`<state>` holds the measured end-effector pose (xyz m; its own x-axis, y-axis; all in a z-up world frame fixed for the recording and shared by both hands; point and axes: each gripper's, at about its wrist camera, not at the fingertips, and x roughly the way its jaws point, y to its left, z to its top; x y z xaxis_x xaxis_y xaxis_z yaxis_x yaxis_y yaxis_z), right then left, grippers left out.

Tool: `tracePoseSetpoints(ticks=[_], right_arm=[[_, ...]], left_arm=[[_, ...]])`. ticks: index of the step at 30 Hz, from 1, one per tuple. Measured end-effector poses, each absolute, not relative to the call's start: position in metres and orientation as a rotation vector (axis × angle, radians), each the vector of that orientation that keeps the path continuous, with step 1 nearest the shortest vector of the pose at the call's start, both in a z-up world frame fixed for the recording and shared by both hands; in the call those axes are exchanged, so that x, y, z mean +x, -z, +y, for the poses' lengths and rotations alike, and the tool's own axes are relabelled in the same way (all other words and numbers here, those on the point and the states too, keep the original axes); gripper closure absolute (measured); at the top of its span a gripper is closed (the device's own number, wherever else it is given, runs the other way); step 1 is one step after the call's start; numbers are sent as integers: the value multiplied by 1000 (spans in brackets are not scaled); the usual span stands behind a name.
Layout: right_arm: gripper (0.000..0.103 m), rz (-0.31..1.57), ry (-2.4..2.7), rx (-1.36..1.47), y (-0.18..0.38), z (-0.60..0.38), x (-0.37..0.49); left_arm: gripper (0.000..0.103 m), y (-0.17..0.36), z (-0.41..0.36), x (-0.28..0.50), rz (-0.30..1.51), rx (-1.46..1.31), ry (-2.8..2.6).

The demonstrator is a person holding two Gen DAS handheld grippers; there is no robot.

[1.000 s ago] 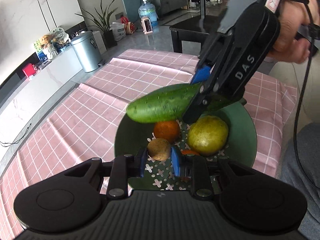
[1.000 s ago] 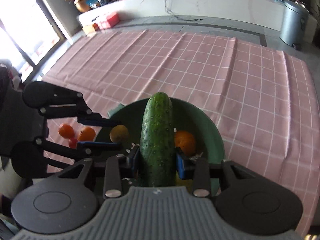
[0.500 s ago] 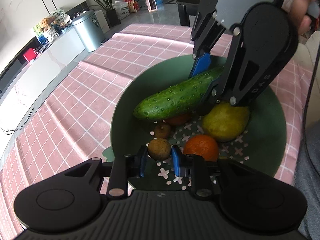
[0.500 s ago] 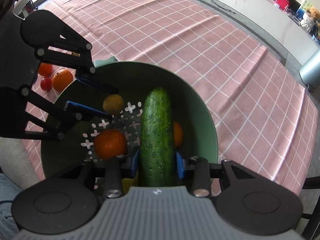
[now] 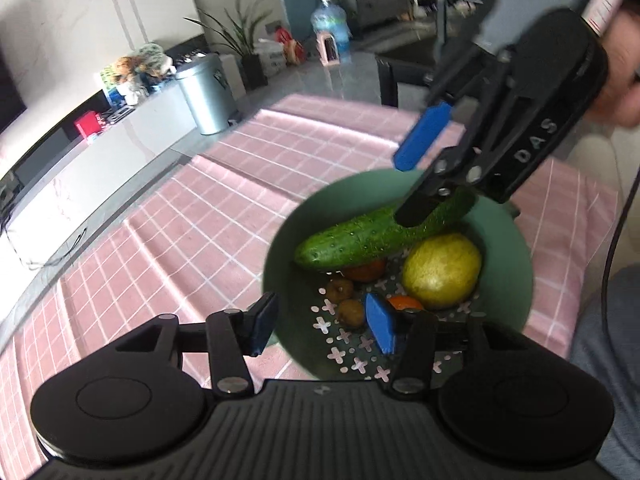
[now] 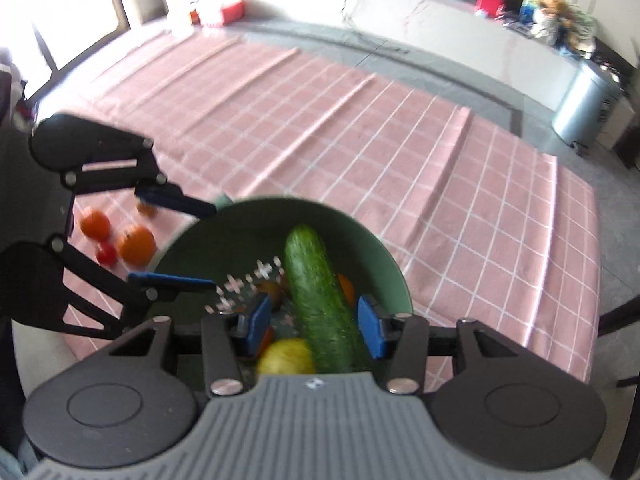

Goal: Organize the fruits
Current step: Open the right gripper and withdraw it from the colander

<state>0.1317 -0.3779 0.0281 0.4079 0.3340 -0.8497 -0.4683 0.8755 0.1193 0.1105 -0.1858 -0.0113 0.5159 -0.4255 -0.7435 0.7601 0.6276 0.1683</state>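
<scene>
right wrist view: green bowl (image 6: 384,264) holds cucumber (image 6: 320,300), pear (image 6: 286,358); right claw (image 6: 316,322) spread; left claw (image 6: 200,246) spread at 9 o'clock.

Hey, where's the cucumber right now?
The cucumber lies in the green bowl, resting over an orange and beside the yellow pear. In the right wrist view it sits between the open right gripper fingers.

bowl (image 5: 288,240) is packed, cucumber (image 5: 360,236) lying across the pear (image 5: 442,276) and oranges, only the near patterned floor is bare; pink cloth (image 6: 360,120) behind lies wide open
</scene>
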Motion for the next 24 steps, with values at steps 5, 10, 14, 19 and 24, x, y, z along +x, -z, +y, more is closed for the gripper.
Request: tracePoseSetpoints(ticks=[5,10,14,19,24], right_arm=[[53,959,-486,31,-48,-351,85],[53,905,-431,103,-41,-316,50],[53,878,-395,218,-29,-295,33],[53,875,-378,235,-12,-259,27],[53,934,-351,182,7,-220,29]], left_arm=[[35,-3,-129,93,707,413,659],[30,3,-66,74,746,325,545],[30,12,-23,64,790,255,454],[30,22,21,45,820,185,409],[30,35,37,35,844,182,392]])
